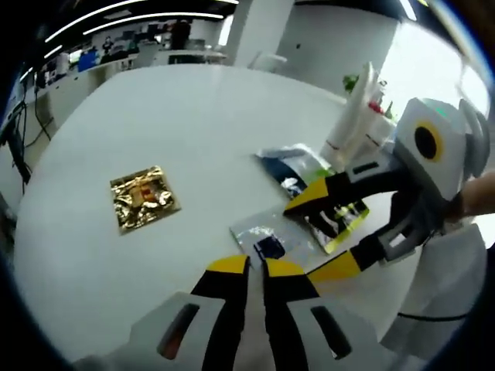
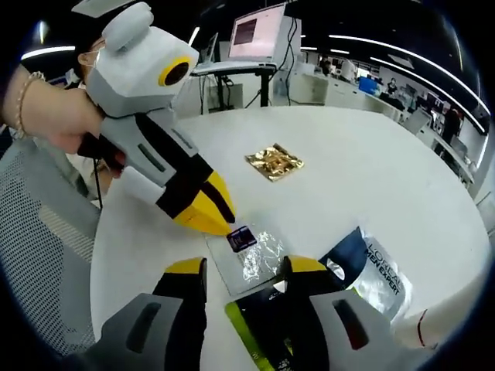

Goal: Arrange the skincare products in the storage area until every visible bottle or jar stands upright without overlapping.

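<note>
Flat sachets lie on the white round table (image 1: 155, 116). My left gripper (image 1: 255, 267) is shut, its yellow tips right at the near edge of a clear sachet with a dark label (image 1: 267, 239). Seen from the right gripper view, the left gripper (image 2: 220, 220) touches that clear sachet (image 2: 255, 263) near its label. My right gripper (image 2: 244, 269) is open above the clear sachet and a dark sachet with a green edge (image 2: 259, 325). In the left gripper view the right gripper (image 1: 323, 232) straddles the dark sachet (image 1: 344, 220). White tubes (image 1: 352, 116) stand behind.
A gold foil sachet (image 1: 143, 199) (image 2: 274, 161) lies apart towards the table's middle. A silver and blue sachet (image 2: 371, 270) (image 1: 290, 164) lies beside the dark one. A grey mesh chair (image 2: 46, 224) and a person's hand (image 2: 54, 116) are at the table's edge.
</note>
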A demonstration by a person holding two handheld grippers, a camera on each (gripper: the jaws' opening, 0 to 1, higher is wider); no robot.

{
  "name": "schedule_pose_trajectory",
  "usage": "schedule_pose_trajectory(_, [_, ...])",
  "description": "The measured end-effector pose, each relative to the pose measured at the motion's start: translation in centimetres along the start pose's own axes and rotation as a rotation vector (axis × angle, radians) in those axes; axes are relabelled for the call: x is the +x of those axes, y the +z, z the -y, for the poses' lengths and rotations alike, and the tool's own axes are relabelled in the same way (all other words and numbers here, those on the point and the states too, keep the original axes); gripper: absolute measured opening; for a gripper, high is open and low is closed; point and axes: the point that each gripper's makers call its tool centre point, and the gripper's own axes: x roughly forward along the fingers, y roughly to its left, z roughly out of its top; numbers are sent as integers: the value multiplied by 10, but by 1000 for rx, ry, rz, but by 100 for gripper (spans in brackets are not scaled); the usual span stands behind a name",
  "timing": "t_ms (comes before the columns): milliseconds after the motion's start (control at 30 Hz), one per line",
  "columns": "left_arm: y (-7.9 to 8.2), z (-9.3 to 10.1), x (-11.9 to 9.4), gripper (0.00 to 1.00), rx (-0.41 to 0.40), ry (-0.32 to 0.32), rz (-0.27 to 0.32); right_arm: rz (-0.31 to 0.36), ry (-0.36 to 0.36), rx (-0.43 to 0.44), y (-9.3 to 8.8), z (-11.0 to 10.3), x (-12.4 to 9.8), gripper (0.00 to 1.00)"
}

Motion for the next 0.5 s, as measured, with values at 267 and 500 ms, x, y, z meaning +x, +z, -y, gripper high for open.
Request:
schedule_pose_trajectory(267, [7, 4, -5, 8, 14, 4, 15, 16, -26, 15, 0, -2, -12, 42])
schedule_pose_trajectory(500, [10, 5, -10, 19, 12, 14, 32, 35, -53, 30, -4, -1, -26, 48])
